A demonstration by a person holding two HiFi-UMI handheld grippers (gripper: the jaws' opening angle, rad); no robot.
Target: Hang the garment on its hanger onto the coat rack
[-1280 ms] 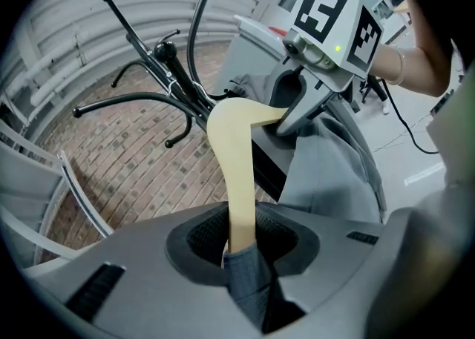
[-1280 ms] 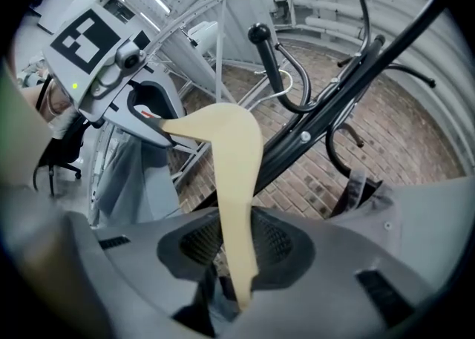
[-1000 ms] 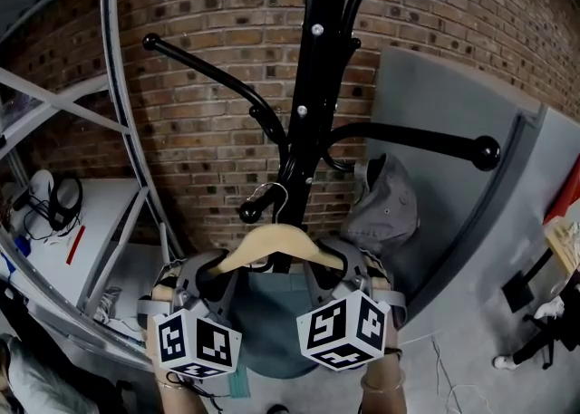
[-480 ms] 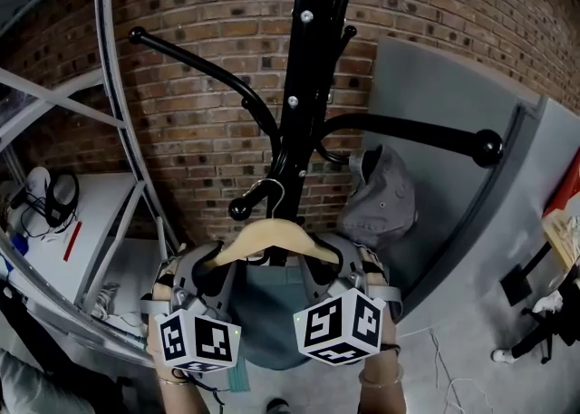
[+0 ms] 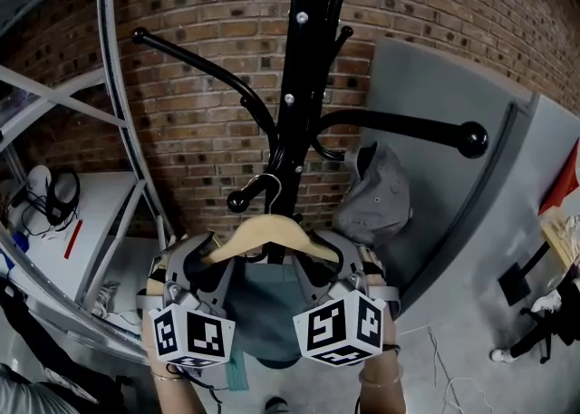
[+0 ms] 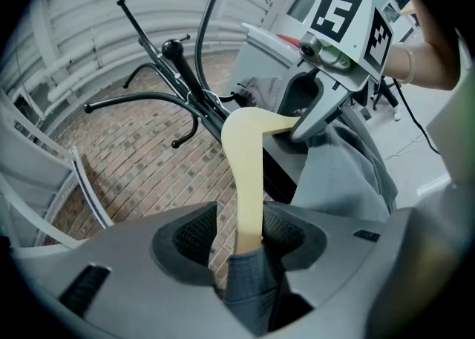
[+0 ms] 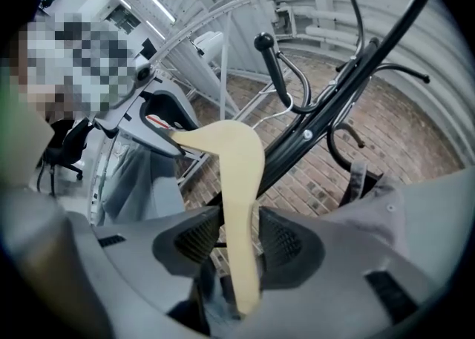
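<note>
A pale wooden hanger [image 5: 268, 233] carries a teal-grey garment [image 5: 267, 312]. Its wire hook [image 5: 269, 187] sits over a short knobbed arm [image 5: 239, 200] of the black coat rack [image 5: 304, 59]. My left gripper [image 5: 205, 264] stands at the hanger's left shoulder, my right gripper [image 5: 330, 262] at its right shoulder. Both sets of jaws have just been opening. In the left gripper view the hanger [image 6: 249, 174] runs between the spread pads of the left gripper [image 6: 241, 237]. In the right gripper view the hanger [image 7: 241, 182] lies between the pads of the right gripper [image 7: 239, 241], with gaps at both sides.
A grey cap [image 5: 381, 199] hangs on the rack to the right of the hanger. Behind it stands a grey partition panel [image 5: 453, 86]. A curved metal frame [image 5: 118, 104] and a white shelf [image 5: 91, 213] are at the left, against the brick wall [image 5: 208, 4].
Both grippers' jaws have spread wider around the hanger's shoulders. The left marker cube has shifted slightly left and down. The hanger stays by the rack's knobbed arm.
</note>
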